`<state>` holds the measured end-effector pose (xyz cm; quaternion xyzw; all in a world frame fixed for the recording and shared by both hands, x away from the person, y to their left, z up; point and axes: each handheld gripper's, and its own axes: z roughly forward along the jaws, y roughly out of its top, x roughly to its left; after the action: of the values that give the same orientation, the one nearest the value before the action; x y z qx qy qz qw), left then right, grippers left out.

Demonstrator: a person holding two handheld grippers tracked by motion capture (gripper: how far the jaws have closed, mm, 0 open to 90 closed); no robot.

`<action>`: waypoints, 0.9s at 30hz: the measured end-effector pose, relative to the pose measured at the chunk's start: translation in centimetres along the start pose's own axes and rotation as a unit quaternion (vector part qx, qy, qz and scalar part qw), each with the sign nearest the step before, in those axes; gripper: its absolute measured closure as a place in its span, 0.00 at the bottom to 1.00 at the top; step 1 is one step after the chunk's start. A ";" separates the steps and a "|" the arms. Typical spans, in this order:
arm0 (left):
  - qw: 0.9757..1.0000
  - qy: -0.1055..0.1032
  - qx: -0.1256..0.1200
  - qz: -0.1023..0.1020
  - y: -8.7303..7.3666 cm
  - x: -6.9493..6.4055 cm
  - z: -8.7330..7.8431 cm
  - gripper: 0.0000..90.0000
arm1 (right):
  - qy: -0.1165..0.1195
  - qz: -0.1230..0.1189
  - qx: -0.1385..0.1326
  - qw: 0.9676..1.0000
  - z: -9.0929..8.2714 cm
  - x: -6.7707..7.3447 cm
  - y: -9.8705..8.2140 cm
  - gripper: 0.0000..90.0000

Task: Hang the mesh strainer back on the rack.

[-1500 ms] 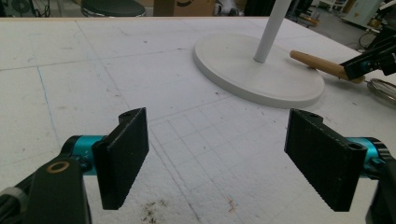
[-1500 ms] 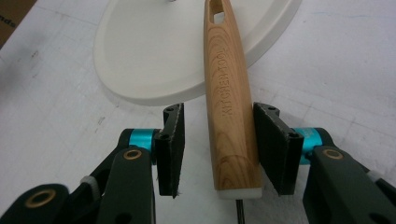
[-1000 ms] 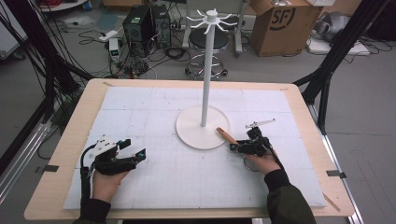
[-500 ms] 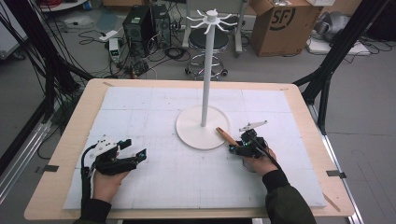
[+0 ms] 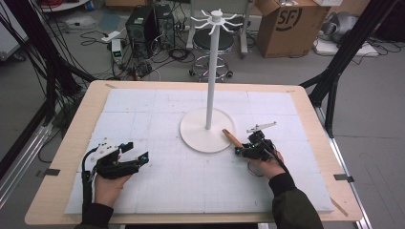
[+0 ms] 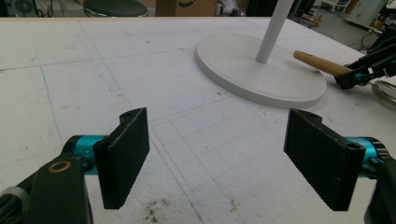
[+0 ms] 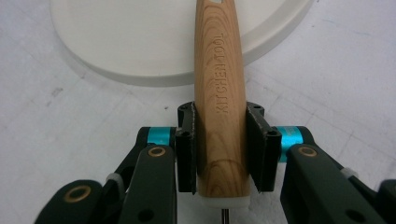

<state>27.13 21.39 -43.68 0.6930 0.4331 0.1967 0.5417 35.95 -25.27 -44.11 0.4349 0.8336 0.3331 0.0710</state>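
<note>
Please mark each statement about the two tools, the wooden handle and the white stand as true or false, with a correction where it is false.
1. The right tool is shut on the wooden handle. True.
2. The left tool holds the pole of the white stand. False: its jaws are open with nothing between them.
3. The handle's far end lies over the stand's round base. True.
4. The stand lies on its side. False: it stands upright.
5. The handle reads KITCHEN TOOL. True.

Wooden table (image 5: 62, 157), topped by a white gridded foam sheet (image 5: 157, 109) covering most of it. White stand (image 5: 206, 129) sits with its round base on the sheet, right of centre.
</note>
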 end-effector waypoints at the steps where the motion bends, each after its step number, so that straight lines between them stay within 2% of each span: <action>1: 1.000 0.000 0.001 0.000 0.0 0.0 0.0 0.26 | 0.000 -0.002 -0.003 1.000 -0.1 0.0 0.0 0.75; 2: 1.000 0.000 0.001 0.000 0.0 0.0 0.0 0.26 | 0.008 0.000 -0.004 1.000 -0.2 0.1 0.0 0.75; 3: 1.000 0.000 0.001 0.000 0.0 0.0 0.0 0.26 | 0.006 0.002 -0.018 1.000 -0.6 0.1 0.1 0.75; 5: 1.000 0.000 0.001 0.001 0.0 -0.1 0.0 0.26 | 0.012 0.006 -0.025 1.000 -0.8 0.0 0.1 0.75; 6: 1.000 0.000 0.000 0.000 0.0 -0.1 0.0 0.26 | 0.013 0.010 -0.036 0.999 -1.0 0.0 0.2 0.75; 7: 1.000 0.000 0.001 0.001 0.0 -0.1 0.0 0.26 | 0.027 0.018 -0.053 0.998 -1.5 -0.2 0.3 0.75; 8: 1.000 0.000 0.001 0.001 0.0 -0.1 0.0 0.26 | 0.027 0.018 -0.053 0.998 -1.5 -0.2 0.3 0.75; 10: 1.000 0.000 0.001 0.001 0.0 -0.1 0.1 0.26 | 0.035 0.017 -0.081 0.996 -2.4 -0.1 0.4 0.75; 11: 1.000 0.000 0.002 0.000 0.0 -0.1 0.1 0.26 | 0.035 0.017 -0.081 0.996 -2.4 -0.1 0.4 0.75; 12: 1.000 0.000 0.002 0.000 0.0 -0.1 0.1 0.26 | 0.036 0.015 -0.092 0.995 -2.6 0.0 0.5 0.75; 14: 1.000 0.001 0.003 0.000 0.0 -0.1 0.1 0.26 | 0.054 0.014 -0.113 0.992 -3.4 0.3 1.0 0.75; 17: 1.000 0.003 0.004 0.001 -0.1 -0.1 0.1 0.26 | 0.056 0.011 -0.126 0.990 -3.9 0.5 1.4 0.75; 18: 1.000 0.003 0.004 0.001 -0.1 -0.1 0.1 0.26 | 0.060 0.015 -0.147 0.987 -4.3 0.5 1.7 0.75; 19: 1.000 0.003 0.004 0.001 -0.1 0.0 0.1 0.26 | 0.060 0.015 -0.147 0.987 -4.3 0.5 1.7 0.75; 21: 1.000 0.004 0.005 0.001 -0.1 0.0 0.0 0.26 | 0.079 0.014 -0.170 0.982 -4.9 0.7 2.2 0.75; 27: 1.000 0.004 0.004 0.002 -0.1 0.0 0.1 0.26 | 0.097 0.015 -0.195 0.976 -5.6 0.9 2.8 0.75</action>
<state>27.12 21.32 -43.77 0.6956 0.4348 0.1990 0.5362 35.05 -26.20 -37.92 0.3905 0.7490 0.5308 0.0686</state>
